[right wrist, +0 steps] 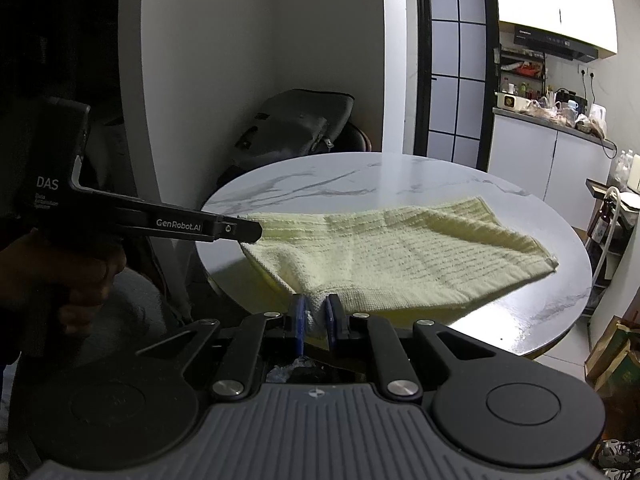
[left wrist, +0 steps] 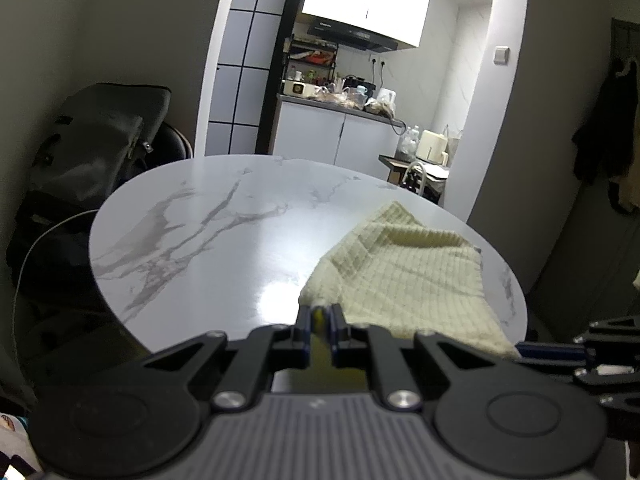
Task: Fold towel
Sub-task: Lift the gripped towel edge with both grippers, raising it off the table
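Left gripper (left wrist: 319,316): your fingers pinch one near corner of the towel (left wrist: 404,276).
Right gripper (right wrist: 315,312): your fingers clamp another near corner.
Towel count: one, pale yellow, on the desk (left wrist: 208,232).
Surroundings: one dark bag (right wrist: 292,128) behind the desk.

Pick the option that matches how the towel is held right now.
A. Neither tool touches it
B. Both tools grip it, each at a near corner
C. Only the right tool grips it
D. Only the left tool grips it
B: the left tool and the right tool are each shut on a near corner of the pale yellow towel, lying on the round marble table.
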Demonstrator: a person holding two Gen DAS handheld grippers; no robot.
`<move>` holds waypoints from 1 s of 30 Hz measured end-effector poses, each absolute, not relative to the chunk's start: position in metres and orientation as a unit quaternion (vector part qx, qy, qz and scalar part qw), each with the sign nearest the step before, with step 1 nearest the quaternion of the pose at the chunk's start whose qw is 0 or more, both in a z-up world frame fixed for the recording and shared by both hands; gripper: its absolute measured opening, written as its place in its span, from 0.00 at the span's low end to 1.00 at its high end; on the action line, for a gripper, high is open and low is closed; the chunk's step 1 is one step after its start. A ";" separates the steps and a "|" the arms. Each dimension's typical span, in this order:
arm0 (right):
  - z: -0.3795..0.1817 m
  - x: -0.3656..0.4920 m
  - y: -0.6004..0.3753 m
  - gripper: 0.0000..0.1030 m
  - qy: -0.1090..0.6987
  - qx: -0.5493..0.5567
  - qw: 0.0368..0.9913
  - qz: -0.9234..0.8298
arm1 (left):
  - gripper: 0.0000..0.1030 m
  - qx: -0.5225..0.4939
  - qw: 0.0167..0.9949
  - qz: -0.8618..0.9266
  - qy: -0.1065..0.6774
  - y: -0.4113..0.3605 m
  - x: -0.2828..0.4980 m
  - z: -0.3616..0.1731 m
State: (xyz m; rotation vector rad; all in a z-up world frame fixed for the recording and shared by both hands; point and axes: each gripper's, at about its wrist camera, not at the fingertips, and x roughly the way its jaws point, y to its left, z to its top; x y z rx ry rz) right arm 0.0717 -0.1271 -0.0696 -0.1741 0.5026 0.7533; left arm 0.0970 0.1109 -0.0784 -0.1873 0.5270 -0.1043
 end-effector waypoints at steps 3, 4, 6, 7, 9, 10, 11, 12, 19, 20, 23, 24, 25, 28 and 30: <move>-0.068 0.071 -0.127 0.12 0.245 -0.079 0.893 0.369 | 0.09 -0.095 0.960 -0.050 0.258 0.116 0.097 -0.079; -0.068 0.072 -0.127 0.12 0.246 -0.076 0.893 0.370 | 0.09 -0.097 0.960 -0.050 0.257 0.117 0.098 -0.078; -0.066 0.073 -0.130 0.12 0.246 -0.073 0.893 0.370 | 0.09 -0.101 0.960 -0.052 0.256 0.119 0.100 -0.078; -0.066 0.073 -0.131 0.12 0.245 -0.072 0.893 0.370 | 0.09 -0.103 0.960 -0.052 0.255 0.120 0.101 -0.078; -0.064 0.074 -0.134 0.12 0.243 -0.068 0.894 0.369 | 0.09 -0.104 0.960 -0.054 0.253 0.121 0.103 -0.077; -0.063 0.076 -0.136 0.12 0.241 -0.067 0.896 0.368 | 0.09 -0.104 0.961 -0.055 0.250 0.120 0.103 -0.075; -0.062 0.076 -0.137 0.12 0.239 -0.066 0.897 0.367 | 0.09 -0.104 0.962 -0.056 0.247 0.120 0.105 -0.073; -0.060 0.077 -0.137 0.12 0.236 -0.065 0.898 0.366 | 0.09 -0.104 0.962 -0.058 0.245 0.120 0.106 -0.071; -0.047 0.082 -0.146 0.12 0.219 -0.056 0.904 0.363 | 0.09 -0.101 0.966 -0.066 0.227 0.112 0.122 -0.053; -0.045 0.084 -0.148 0.12 0.216 -0.054 0.905 0.363 | 0.09 -0.101 0.967 -0.067 0.224 0.110 0.123 -0.050; -0.037 0.090 -0.152 0.12 0.209 -0.048 0.907 0.362 | 0.09 -0.101 0.969 -0.069 0.216 0.106 0.128 -0.041; -0.034 0.092 -0.153 0.12 0.206 -0.047 0.908 0.361 | 0.09 -0.100 0.969 -0.070 0.213 0.105 0.130 -0.038; -0.032 0.094 -0.155 0.12 0.205 -0.045 0.909 0.361 | 0.09 -0.100 0.970 -0.071 0.210 0.103 0.132 -0.035; -0.025 0.101 -0.158 0.12 0.199 -0.040 0.910 0.361 | 0.09 -0.100 0.971 -0.074 0.202 0.099 0.138 -0.027; -0.022 0.105 -0.160 0.12 0.195 -0.038 0.911 0.361 | 0.09 -0.100 0.972 -0.075 0.198 0.096 0.143 -0.021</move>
